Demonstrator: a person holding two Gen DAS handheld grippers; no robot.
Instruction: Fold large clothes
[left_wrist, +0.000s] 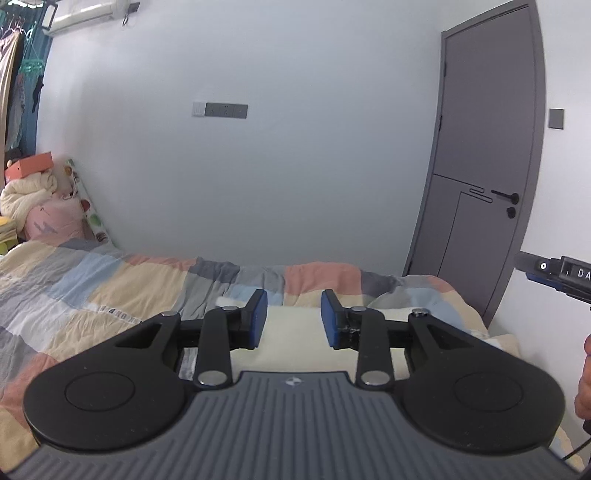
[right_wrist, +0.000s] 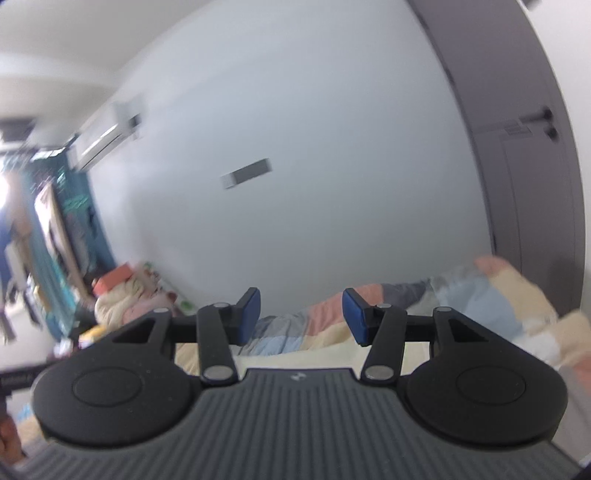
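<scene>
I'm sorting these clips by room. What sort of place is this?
Most likely a bedroom: a bed with a patchwork quilt, heaped bedding and pillows at its far end, and a grey door.

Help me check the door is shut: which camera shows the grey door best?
The left wrist view: the grey door is sharp there, standing closed in its frame from top to floor, handle and lock visible. The right wrist view catches the same door only at its right edge, tilted and blurred, its handle barely readable.
</scene>
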